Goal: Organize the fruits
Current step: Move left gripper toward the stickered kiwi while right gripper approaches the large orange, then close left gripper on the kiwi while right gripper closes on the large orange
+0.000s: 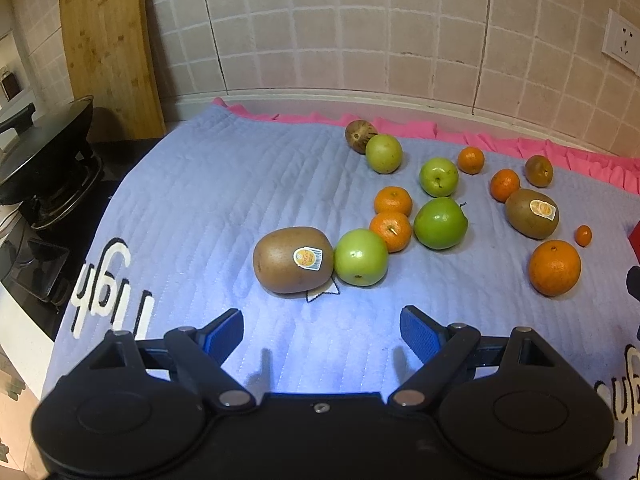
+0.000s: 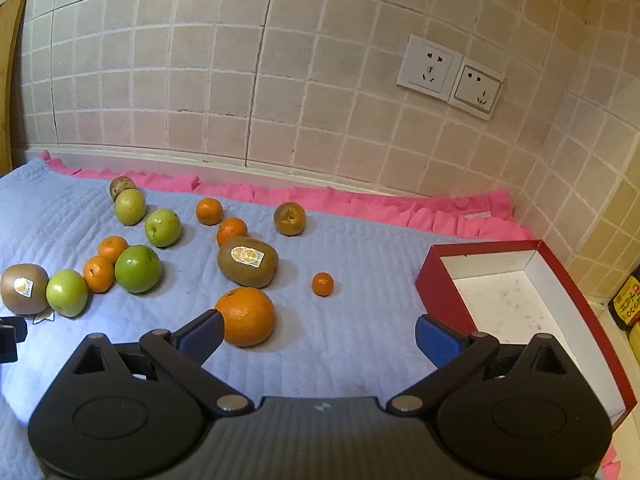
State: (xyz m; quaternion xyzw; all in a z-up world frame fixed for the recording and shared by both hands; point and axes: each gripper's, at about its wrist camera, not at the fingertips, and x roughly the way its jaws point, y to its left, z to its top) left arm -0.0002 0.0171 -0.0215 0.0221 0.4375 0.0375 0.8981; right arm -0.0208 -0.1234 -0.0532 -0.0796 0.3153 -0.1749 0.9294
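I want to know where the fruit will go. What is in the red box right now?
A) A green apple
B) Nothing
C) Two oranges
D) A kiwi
B: the right wrist view shows the red box with only its bare white inside, while every fruit, such as the big orange, lies on the blue cloth.

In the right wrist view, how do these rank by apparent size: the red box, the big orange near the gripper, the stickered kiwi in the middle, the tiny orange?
Largest to smallest:
1. red box
2. big orange
3. stickered kiwi; looks close to the orange, which lies nearer the camera, so this order is unsure
4. tiny orange
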